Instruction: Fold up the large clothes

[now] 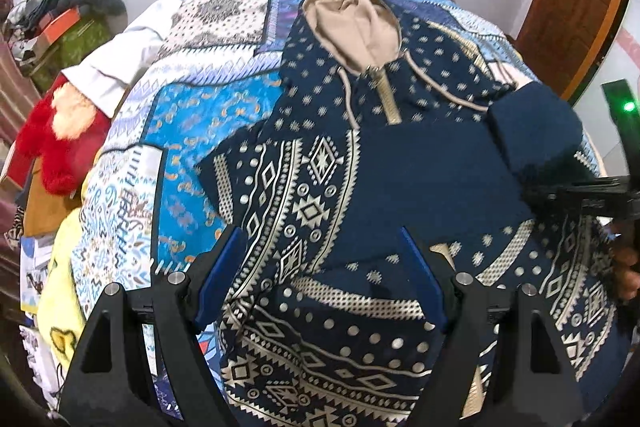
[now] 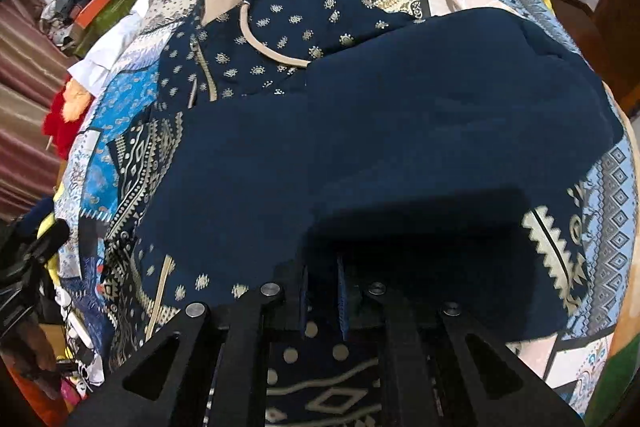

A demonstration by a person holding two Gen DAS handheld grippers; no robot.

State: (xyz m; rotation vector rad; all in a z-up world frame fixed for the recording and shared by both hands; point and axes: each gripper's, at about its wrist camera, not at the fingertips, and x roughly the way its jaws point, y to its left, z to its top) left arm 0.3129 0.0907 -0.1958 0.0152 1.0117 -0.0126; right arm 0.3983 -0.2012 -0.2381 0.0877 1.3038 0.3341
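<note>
Your navy hoodie (image 1: 320, 163) with the cream pattern lies flat on the bed, on a blue patchwork bedspread (image 1: 192, 115). Its beige-lined hood (image 1: 352, 27) points away from you, and the zipper (image 1: 390, 99) runs down from the hood toward your left gripper.

Your left gripper (image 1: 320, 275) hangs just above the lower part of the hoodie, released, with its two blue fingers (image 1: 218, 275) spread wide. Patterned cloth shows between the fingers, and nothing is held. The hem area of the hoodie lies directly under and in front of this gripper.

Your right gripper (image 2: 322, 283) is clenched on the hoodie: its blue fingers (image 2: 342, 291) stand close together and plain navy cloth is pinched between them. This cloth is a sleeve (image 2: 360, 147), turned so that its plain inner side shows, and it spreads wide in front of the right gripper and covers much of the hoodie body. In the left wrist view you see the same sleeve (image 1: 536, 131) raised at the right side, just by the black body of the right gripper (image 1: 588, 199).

To the left of the bed there is a red plush toy (image 1: 60, 143) and a white cloth (image 1: 116, 75) at the edge.
</note>
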